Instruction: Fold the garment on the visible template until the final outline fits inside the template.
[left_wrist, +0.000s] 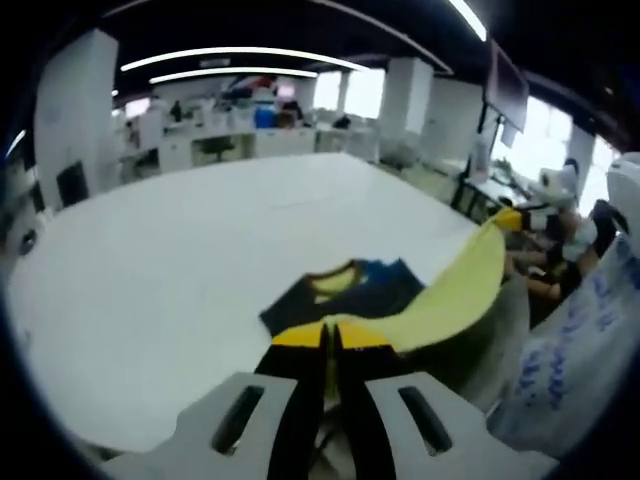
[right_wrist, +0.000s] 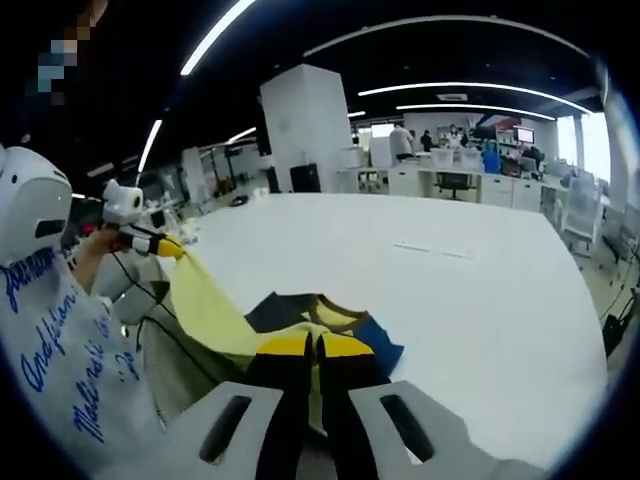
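Left gripper (left_wrist: 331, 338): 2 jaws pressed together, yellow cloth pinched between tips. Seen from right gripper view, held up at far left (right_wrist: 152, 242) by person's hand (right_wrist: 108, 240), cloth edge trailing from it.

Right gripper (right_wrist: 314, 348): 2 jaws closed tight, yellow cloth clamped between them. Seen from left gripper view, raised at far right (left_wrist: 518, 216).

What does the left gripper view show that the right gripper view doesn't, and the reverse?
Left gripper view: the right tool at the right, gripping the garment by its yellow edge. Right gripper view: the left tool at the left, gripping it too, and a white pillar. Both: the white table, the dark-and-yellow garment, a written-on sleeve.
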